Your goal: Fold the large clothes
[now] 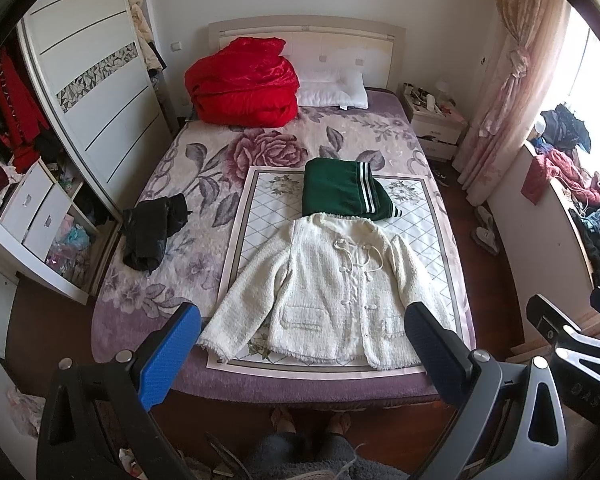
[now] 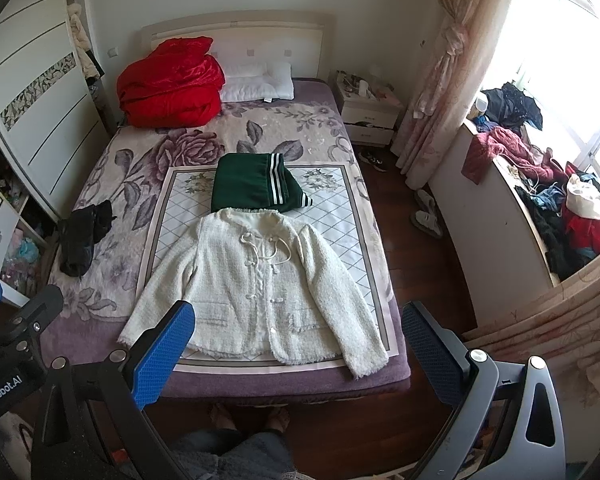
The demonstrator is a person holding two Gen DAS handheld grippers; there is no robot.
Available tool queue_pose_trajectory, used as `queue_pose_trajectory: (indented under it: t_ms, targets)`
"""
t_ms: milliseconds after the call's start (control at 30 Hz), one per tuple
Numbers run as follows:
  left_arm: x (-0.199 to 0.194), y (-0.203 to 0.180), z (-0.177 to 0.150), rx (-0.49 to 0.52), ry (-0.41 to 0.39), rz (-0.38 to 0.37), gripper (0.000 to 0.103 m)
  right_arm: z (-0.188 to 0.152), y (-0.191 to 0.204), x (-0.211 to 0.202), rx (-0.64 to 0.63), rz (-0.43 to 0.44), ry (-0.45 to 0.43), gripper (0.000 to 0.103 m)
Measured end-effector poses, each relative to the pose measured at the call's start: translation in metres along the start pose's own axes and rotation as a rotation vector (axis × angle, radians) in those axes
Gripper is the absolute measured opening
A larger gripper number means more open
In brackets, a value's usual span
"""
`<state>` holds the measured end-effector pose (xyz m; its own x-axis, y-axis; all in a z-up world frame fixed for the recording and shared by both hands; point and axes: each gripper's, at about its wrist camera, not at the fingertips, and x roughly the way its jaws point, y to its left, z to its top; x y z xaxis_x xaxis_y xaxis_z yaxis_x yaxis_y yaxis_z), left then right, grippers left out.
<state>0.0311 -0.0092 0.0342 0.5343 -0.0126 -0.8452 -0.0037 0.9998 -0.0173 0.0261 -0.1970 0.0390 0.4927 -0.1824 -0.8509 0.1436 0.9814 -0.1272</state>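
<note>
You stand at the foot of the bed (image 1: 260,384), apparently about to start folding. A cream tweed jacket (image 1: 332,288) lies flat, front up, sleeves angled outward, on a quilted mat (image 1: 260,216), just before a folded green garment (image 1: 340,192). Your left gripper (image 1: 304,340) and right gripper (image 2: 296,336) hover above its hem, both spread wide and holding nothing. Next, you likely need to pinch a sleeve.

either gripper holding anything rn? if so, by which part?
Nothing held. Left gripper and right gripper both hover with jaws wide open, above the near end of the bed; the white jacket lies flat and unfolded, untouched.
</note>
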Motion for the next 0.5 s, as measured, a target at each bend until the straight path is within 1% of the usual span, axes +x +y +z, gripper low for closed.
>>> queue_pose_trajectory:
  t_ms: [33, 133, 200, 233, 300, 333, 400, 433, 500]
  targets:
    - [0.004, 0.001, 0.001, 0.000, -0.007, 0.005, 0.103, 0.003, 0.002, -0.005, 0.001, -0.003, 0.000, 0.103]
    - [0.024, 0.007, 0.005, 0.006, -0.044, 0.030, 0.103, 0.009, 0.003, 0.000, 0.019, -0.023, 0.006, 0.103]
    - [0.050, 0.009, 0.009, 0.026, -0.081, 0.082, 0.103, 0.008, 0.001, 0.014, 0.039, -0.044, 0.016, 0.103]
    - [0.062, 0.011, 0.006, 0.034, -0.088, 0.090, 0.103, 0.009, -0.003, 0.026, 0.057, -0.042, 0.009, 0.103]
    - [0.092, 0.013, 0.004, 0.040, -0.089, 0.090, 0.103, 0.004, -0.015, 0.062, 0.105, -0.063, 0.018, 0.103]
    - [0.112, 0.012, 0.001, 0.042, -0.079, 0.102, 0.103, 0.002, -0.023, 0.081, 0.127, -0.085, 0.029, 0.103]
    - [0.151, 0.008, -0.006, 0.059, -0.054, 0.125, 0.103, -0.012, -0.041, 0.127, 0.170, -0.132, 0.067, 0.103]
    - [0.175, 0.003, -0.011, 0.075, -0.034, 0.152, 0.103, -0.018, -0.057, 0.159, 0.211, -0.160, 0.106, 0.103]
    - [0.219, -0.007, -0.024, 0.102, 0.006, 0.186, 0.103, -0.031, -0.081, 0.206, 0.265, -0.169, 0.153, 0.103]
